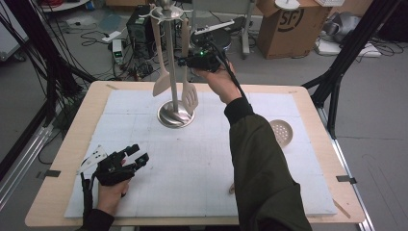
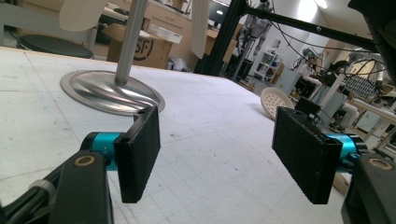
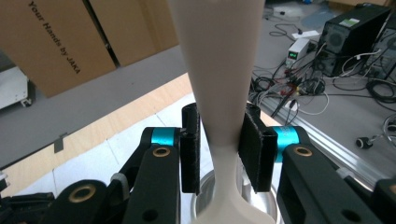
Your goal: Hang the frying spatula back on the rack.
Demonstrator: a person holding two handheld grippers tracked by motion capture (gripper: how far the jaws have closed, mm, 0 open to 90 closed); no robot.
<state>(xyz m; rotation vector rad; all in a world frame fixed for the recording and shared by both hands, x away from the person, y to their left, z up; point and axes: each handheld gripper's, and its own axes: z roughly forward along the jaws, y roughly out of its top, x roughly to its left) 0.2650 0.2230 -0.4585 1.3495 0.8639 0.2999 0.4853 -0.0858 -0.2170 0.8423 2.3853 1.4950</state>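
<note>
white padding covers the surface, where the left gripper is rested, spread and empty. a hanging slotted spatula on the metal stand is pinched by the right gripper.

Lab or research workshop, not home. Black metal frame legs rise around wooden table. Grey floor behind strewn with tangled cables, power strip, black computer tower. Cardboard shipping boxes stacked at back. Left gripper view looks across room: desks, shelving, more black framing, people seated at work far off. Right gripper view catches another computer tower and power supply amid wires.
</note>
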